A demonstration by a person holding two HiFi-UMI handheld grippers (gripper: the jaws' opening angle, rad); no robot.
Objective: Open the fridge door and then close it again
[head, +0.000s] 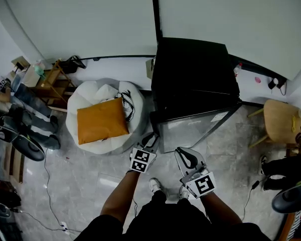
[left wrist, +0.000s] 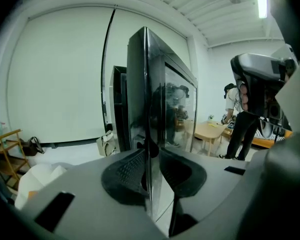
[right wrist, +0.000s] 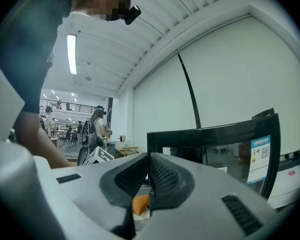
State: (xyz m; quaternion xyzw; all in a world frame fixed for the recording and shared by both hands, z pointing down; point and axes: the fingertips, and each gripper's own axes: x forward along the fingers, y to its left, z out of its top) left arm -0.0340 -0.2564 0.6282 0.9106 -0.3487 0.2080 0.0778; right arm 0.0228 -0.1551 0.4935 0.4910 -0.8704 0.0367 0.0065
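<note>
left tongs (left wrist: 151, 170) clamped on open fridge door (head: 190, 129) edge, right tongs (right wrist: 149, 178) closed

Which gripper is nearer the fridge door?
Left. The left gripper grips the free edge of the fridge door; the right gripper, shut, hangs before the door without touching it.

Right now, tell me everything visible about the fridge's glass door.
The black-framed glass fridge door stands partly open, swung out from the black cabinet. Its pane looks reflective, with a blue-and-white label near one corner. The left hand-held gripper clamps its free vertical edge, one jaw on each face.
</note>
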